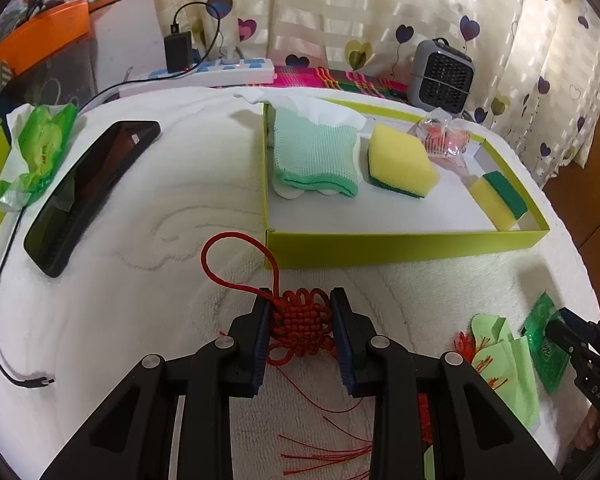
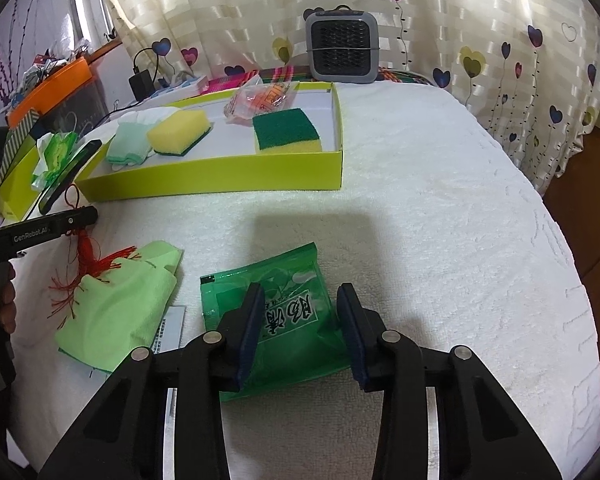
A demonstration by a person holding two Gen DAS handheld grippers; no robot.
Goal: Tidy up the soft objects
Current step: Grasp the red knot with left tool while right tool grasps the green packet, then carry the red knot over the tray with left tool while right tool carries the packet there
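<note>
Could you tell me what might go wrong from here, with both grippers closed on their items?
1. The left gripper pinches only the red knot ornament; its loose tassel threads lie on the light green cloth and may drag it along.
2. The right gripper squeezes a slick green packet, which could slip out.
3. The yellow-green box is already partly filled, so placement may disturb the sponges.
</note>
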